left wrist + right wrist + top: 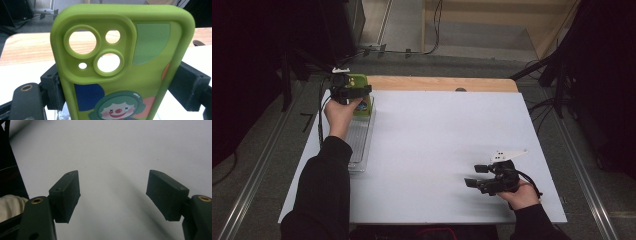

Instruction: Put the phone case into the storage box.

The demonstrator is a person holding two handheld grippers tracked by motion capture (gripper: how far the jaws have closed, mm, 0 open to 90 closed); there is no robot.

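A lime-green phone case (147, 75), with camera cut-outs and a clown picture on its back, stands upright between the jaws of my left gripper (125, 86). The black pads (53, 87) press on its two long edges. In the high view the left gripper (354, 93) holds the phone case (359, 80) over the far end of a clear plastic tray (361, 142) at the table's left. My right gripper (476, 175) hovers low over the white sheet at the front right. Its jaws stand open, and the right gripper (113, 192) has nothing between its pads (66, 195).
A white sheet (437, 150) covers the table, with a strip of bare wood (437, 83) along the far edge. A small dark object (460, 89) sits on that edge. Dark stands and cables ring the table.
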